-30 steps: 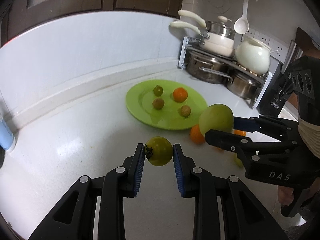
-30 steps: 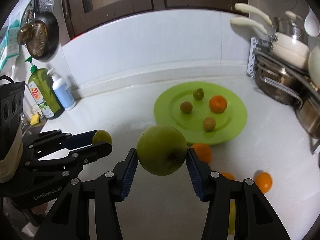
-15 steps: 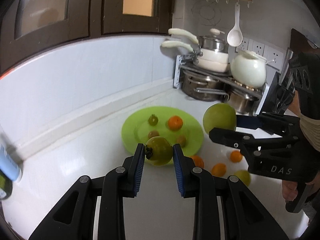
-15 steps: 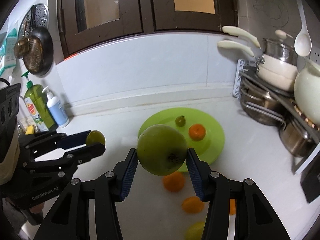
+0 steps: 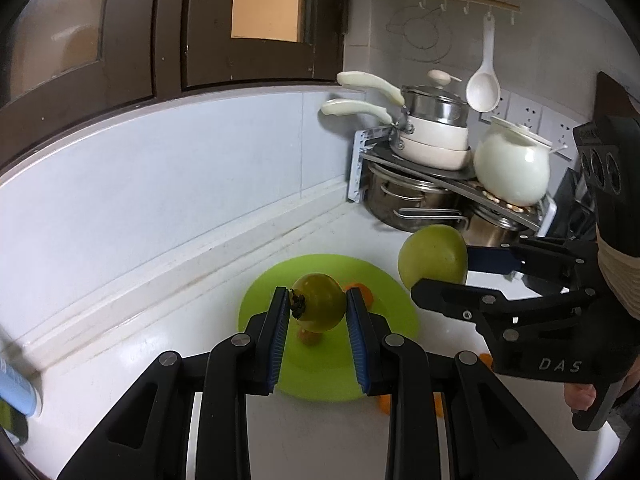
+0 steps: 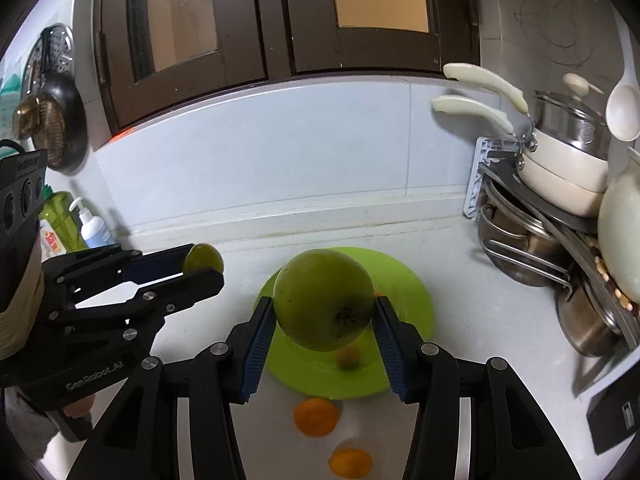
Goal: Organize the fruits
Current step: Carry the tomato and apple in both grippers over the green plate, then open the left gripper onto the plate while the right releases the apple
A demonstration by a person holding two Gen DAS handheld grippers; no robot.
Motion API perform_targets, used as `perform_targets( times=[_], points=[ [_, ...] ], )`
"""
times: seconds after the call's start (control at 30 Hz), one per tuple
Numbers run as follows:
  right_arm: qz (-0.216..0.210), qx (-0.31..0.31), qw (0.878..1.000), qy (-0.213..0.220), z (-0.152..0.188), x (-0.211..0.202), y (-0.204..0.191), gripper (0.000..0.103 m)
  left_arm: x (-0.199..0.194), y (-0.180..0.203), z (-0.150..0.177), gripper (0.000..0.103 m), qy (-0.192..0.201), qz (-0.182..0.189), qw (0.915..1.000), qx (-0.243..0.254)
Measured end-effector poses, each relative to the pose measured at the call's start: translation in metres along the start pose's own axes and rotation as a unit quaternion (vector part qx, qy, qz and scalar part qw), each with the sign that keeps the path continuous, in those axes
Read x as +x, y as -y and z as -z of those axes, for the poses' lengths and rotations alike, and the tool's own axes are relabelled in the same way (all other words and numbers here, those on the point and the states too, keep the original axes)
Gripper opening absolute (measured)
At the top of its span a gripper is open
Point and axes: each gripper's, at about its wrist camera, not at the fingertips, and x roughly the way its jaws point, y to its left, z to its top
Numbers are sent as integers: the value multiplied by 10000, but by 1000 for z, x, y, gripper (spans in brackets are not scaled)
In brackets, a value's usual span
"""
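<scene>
While held above the plate (image 6: 416,300) | left tool (image 5: 318,312) pinches small green tomato (image 5: 320,306) (dark calyx) | right tool (image 6: 323,320) pinches big green fruit (image 6: 322,298)

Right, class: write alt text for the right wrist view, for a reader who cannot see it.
The right claw grips a large green fruit above a lime-green plate on a white counter. At left, the left claw holds a small green fruit.

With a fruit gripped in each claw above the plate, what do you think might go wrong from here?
The big green fruit is round and held only at its sides by the right claw, so it might slip. Dropped on the green plate, it could knock the small fruit off. The left claw works close beside, so they may bump.
</scene>
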Motion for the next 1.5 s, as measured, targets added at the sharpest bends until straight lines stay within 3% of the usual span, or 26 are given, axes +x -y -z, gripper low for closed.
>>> perform_targets(
  times=[0.43,0.83,1.3,1.5],
  points=[
    [-62,106,9983,-577,-17,77,35,51,67,-23,-7,29,-469,-136,9988,12],
    [-60,34,9950,-992,-24,137,51,51,126,-36,5,29,-995,-82,9950,0],
    [-73,-47,9924,-1230,-19,166,51,51,149,-44,10,29,-1196,15,9928,-36],
    [-25,-92,9929,-1183,-18,162,49,51,146,-44,9,36,-1179,-31,9930,-65]
  ],
)
